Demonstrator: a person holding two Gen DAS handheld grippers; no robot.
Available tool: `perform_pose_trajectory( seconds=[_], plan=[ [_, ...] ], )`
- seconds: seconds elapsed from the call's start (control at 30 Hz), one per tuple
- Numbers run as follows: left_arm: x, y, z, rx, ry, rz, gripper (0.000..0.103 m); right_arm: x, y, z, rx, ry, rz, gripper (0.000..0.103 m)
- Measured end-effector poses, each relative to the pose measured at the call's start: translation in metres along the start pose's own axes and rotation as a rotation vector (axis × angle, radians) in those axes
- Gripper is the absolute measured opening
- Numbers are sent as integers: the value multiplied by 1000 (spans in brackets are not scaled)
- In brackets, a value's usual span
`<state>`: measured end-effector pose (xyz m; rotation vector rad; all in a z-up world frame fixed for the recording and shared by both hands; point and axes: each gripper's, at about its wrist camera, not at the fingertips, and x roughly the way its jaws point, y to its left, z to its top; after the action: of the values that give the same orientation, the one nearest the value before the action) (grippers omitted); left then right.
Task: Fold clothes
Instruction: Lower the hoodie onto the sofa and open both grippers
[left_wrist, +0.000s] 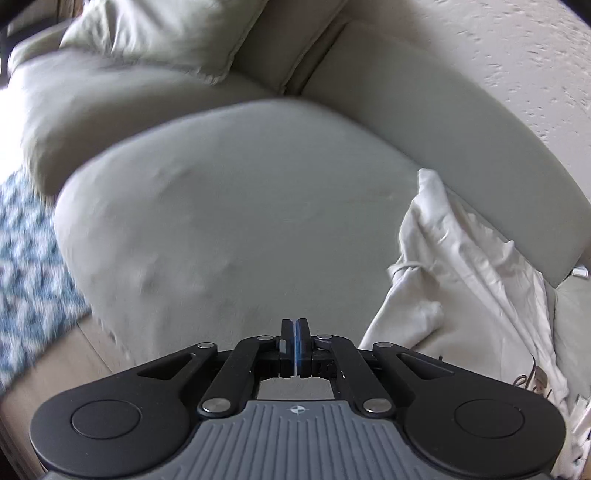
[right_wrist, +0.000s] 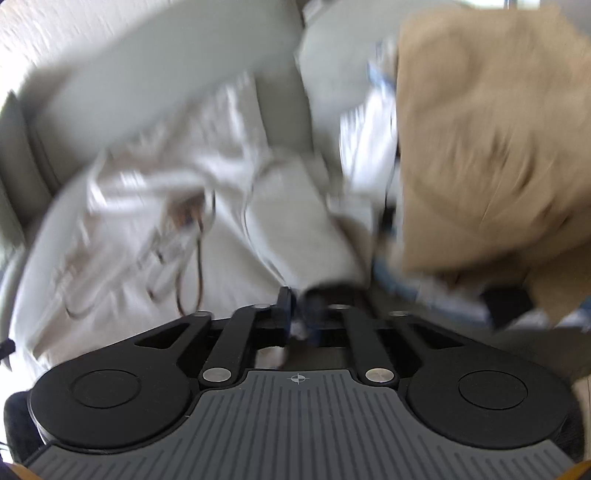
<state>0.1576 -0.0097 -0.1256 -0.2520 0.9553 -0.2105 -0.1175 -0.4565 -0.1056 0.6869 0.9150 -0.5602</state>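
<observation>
Beside garment (left_wrist: 454, 280), bare cushion (left_wrist: 236, 221), seemingly.

Closed left gripper (left_wrist: 294, 332) above sofa cushion (left_wrist: 236, 221), probably empty.

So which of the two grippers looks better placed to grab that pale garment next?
The right gripper, probably. Its jaws stand parted directly over the pale garment. The left gripper is shut over bare sofa cushion, with the cloth off to its side.
</observation>
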Motion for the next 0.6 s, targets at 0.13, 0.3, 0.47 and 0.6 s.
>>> perform_pose_trajectory(
  seconds=[0.13,0.3,0.47,0.6],
  plan=[
    [-12,-10,-3,128,-65,-126,42,-20,-2,-9,36,-41,60,52],
    [14,-45,18,220,-50,-159,68,-63,-8,-11,-39,-230,215,58],
    [69,-57,40,138,92,-186,58,-65,-24,-20,-71,-377,267,58],
    [88,-73,41,257,100,-124,52,-51,-35,-28,-16,-392,272,58]
  ],
)
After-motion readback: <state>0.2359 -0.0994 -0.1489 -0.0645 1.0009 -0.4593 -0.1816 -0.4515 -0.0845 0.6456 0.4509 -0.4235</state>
